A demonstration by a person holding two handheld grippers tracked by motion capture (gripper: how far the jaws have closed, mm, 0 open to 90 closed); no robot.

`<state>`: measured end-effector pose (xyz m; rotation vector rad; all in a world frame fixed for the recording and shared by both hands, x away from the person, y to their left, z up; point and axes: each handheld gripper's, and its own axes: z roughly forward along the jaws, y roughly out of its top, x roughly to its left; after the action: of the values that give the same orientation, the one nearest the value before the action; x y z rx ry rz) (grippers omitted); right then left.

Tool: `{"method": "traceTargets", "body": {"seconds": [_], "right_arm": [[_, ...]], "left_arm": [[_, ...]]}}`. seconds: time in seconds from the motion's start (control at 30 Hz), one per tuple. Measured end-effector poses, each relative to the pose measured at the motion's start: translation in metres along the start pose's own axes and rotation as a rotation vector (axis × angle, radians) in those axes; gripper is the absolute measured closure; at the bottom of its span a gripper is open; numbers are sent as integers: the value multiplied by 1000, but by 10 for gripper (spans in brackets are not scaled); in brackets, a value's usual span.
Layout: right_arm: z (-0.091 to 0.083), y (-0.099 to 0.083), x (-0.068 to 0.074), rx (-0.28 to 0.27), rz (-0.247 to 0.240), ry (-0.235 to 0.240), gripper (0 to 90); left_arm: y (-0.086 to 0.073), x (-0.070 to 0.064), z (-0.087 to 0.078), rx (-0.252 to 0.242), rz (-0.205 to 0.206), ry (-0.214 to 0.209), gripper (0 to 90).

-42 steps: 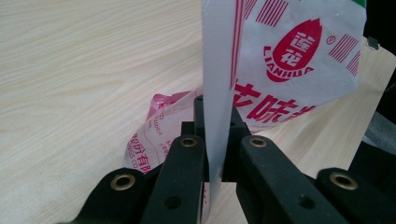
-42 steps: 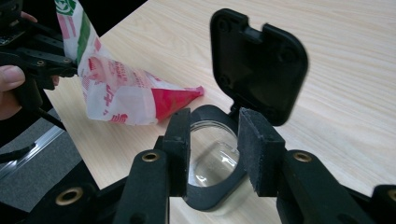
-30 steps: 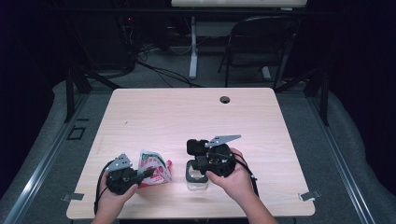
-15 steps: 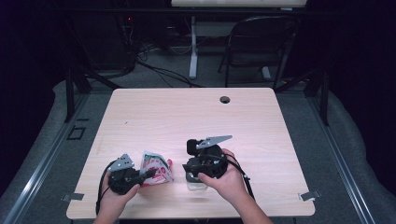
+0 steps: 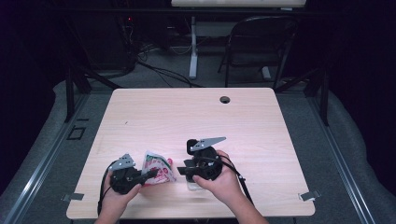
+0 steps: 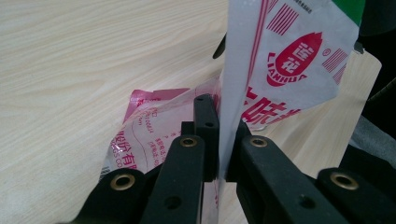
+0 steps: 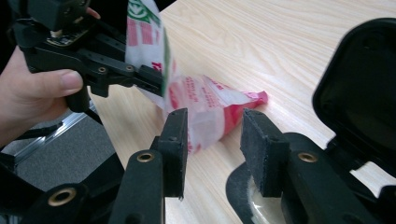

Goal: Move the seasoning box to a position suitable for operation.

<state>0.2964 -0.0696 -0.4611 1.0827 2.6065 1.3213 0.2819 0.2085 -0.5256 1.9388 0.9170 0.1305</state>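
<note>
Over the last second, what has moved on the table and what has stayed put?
The right gripper has slid left along the near edge toward the red and white packet, its jaws open and level with it. The left gripper stays shut on the packet's edge, in much the same spot. The clear container under the right hand has not visibly moved.

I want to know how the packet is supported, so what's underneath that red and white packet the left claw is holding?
Under the red and white packet pinched by the left claw, its lower end rests on the bare wooden table. Whether anything lies beneath that end is covered by the packet itself.
</note>
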Motion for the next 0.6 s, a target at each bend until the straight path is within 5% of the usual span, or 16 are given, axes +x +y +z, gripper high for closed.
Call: {"method": "traceTargets", "body": {"seconds": [0.6], "right_arm": [[28, 6, 9, 52, -21, 22, 616]], "left_arm": [[1, -3, 8, 4, 6, -15, 898]]}}
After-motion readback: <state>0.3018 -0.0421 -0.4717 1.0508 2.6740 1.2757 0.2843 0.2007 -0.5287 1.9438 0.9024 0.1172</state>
